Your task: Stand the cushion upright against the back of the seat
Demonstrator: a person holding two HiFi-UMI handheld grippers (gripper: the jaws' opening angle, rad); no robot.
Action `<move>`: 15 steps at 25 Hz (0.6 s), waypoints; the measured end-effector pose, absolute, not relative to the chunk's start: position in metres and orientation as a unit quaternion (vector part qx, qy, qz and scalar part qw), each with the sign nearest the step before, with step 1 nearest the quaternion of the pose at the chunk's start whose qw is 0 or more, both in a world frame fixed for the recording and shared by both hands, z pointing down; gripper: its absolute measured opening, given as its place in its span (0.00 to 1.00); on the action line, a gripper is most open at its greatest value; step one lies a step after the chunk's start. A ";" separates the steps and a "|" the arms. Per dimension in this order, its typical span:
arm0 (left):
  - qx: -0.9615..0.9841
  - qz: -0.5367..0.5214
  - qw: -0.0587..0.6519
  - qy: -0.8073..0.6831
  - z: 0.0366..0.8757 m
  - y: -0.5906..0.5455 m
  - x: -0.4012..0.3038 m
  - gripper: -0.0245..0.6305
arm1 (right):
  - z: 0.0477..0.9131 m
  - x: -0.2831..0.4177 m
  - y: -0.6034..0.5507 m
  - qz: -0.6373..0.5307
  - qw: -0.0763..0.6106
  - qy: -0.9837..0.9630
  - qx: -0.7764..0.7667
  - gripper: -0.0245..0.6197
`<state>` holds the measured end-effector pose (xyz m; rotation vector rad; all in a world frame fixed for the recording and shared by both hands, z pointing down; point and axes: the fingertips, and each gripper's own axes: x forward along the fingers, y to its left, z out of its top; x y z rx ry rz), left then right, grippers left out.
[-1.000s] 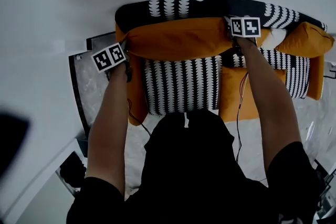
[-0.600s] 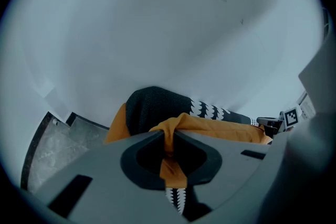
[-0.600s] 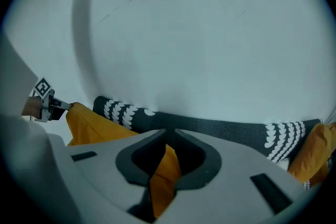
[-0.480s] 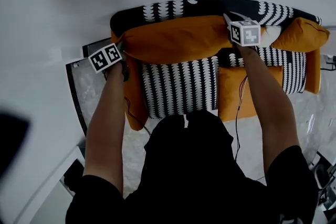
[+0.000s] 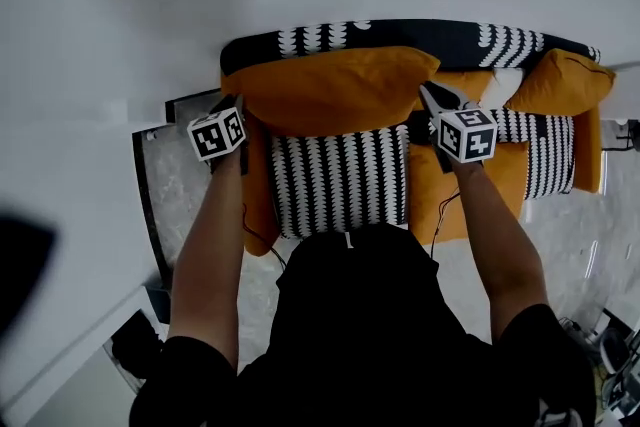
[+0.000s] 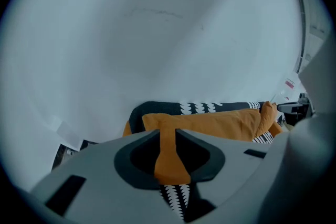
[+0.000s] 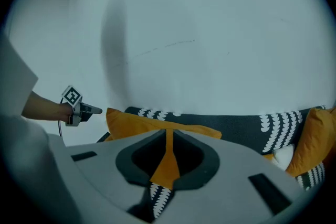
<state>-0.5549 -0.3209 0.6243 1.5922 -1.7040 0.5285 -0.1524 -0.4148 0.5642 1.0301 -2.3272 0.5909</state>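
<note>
A long orange cushion [image 5: 335,87] lies across the sofa, leaning on the black-and-white patterned back [image 5: 400,37], above the patterned seat cushion [image 5: 340,177]. My left gripper [image 5: 238,105] is at its left corner. Its jaws have just been opening, but orange fabric [image 6: 169,157] still fills the gap between them. My right gripper [image 5: 428,97] is shut on the cushion's right end, with a thin strip of orange fabric [image 7: 167,162] pinched between the jaws. The right gripper view shows the left gripper [image 7: 79,107] beyond the cushion's far corner.
A second orange cushion [image 5: 560,80] and something white [image 5: 500,85] sit at the sofa's right end. An orange armrest [image 5: 258,205] borders the seat on the left. A grey marble side table [image 5: 175,185] stands left of the sofa. A pale wall rises behind.
Both grippers came up and toward me with the cushion, the right one furthest. The cushion has tipped so more of its broad face shows against the sofa back.
</note>
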 end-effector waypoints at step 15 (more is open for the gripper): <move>0.716 0.143 0.280 -0.623 0.493 -0.257 -0.443 0.17 | 0.449 -0.131 -0.319 0.234 0.162 -0.893 0.350 0.10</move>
